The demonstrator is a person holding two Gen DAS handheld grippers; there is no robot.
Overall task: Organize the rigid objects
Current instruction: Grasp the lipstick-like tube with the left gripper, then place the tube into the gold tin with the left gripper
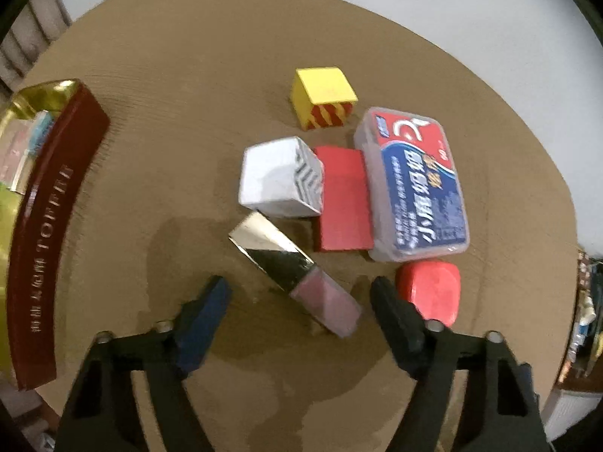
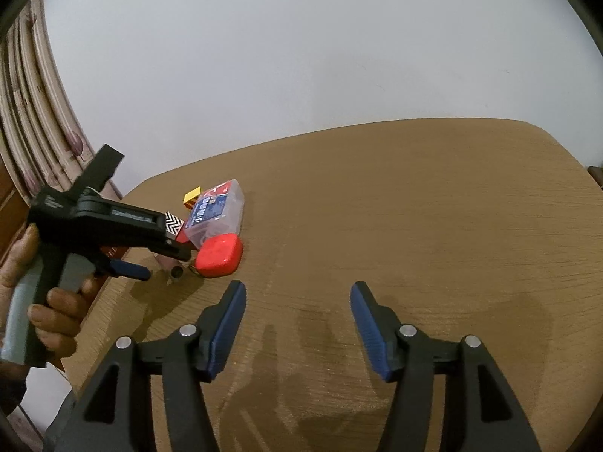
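Note:
In the left wrist view my left gripper (image 1: 301,297) is open just above the table, its fingers on either side of a pink bottle with a shiny metallic cap (image 1: 294,271) that lies flat. Beyond it sit a white cube with black zigzags (image 1: 279,180), a red flat block (image 1: 345,199), a clear box with a red and blue label (image 1: 414,184), a yellow cube with red stripes (image 1: 324,98) and a rounded red block (image 1: 431,293). My right gripper (image 2: 297,324) is open and empty over bare table, to the right of the pile (image 2: 216,218).
A dark red tin with a gold inside (image 1: 49,226) stands at the table's left edge and holds some items. The tan wooden table (image 2: 414,207) ends at a white wall behind. A curtain (image 2: 34,113) hangs at the left.

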